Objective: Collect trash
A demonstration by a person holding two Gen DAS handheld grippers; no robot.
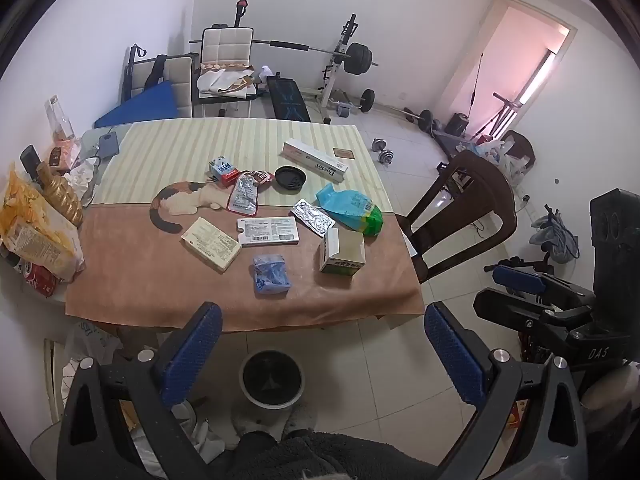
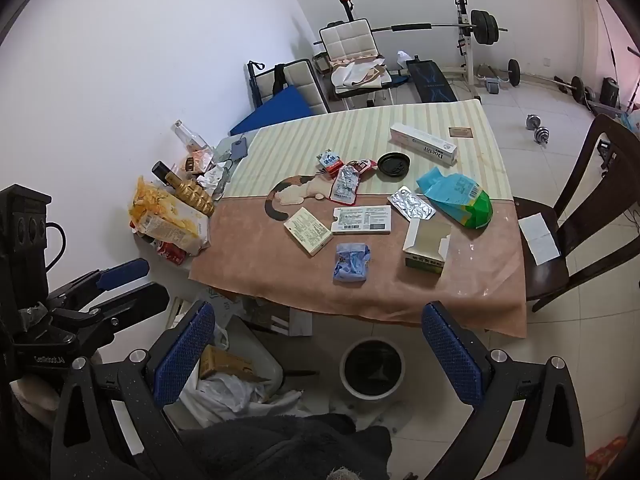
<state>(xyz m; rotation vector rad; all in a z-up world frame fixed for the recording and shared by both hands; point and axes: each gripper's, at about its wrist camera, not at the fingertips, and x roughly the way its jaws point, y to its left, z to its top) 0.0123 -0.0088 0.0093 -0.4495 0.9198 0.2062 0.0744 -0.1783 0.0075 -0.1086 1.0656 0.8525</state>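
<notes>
We hold both grippers back from the table (image 1: pixel 120 280), above the floor, so that each camera takes in the whole spread before we commit to a piece. The left gripper (image 1: pixel 320 356) has its blue fingers wide apart with nothing between them; the right gripper (image 2: pixel 316 356) is the same, spread and empty.

The trash lies scattered on the cloth, mostly in the middle and toward our edge. Nearest us sits a crumpled blue wrapper (image 1: pixel 271 274), lying alone and apart from its neighbours, which we judge makes it the easy first grab. Just right of it stands an open carton (image 1: pixel 343 251), flap up, hollow side showing in the right view, so it would likely crush if pinched hard. Behind these lie two flat boxes (image 1: pixel 268 231), almost touching, a foil blister (image 1: pixel 313 217) leaning against a blue-green bag (image 1: pixel 352 210), a black lid (image 1: pixel 290 178), a red-and-white pouch (image 1: pixel 244 196), and a long white box (image 1: pixel 316 161) near the far edge.

On the floor just before the table stands a round bin (image 1: pixel 272 376), open-topped, directly below and between our left fingers. It looks placed so that a piece lifted off the near edge only has to come back and down. We judge nothing has been collected yet: the bin's dark inside shows no clear contents. A heap at the table's left end, with a yellow snack bag (image 1: pixel 36 232), sits off the cloth.
</notes>
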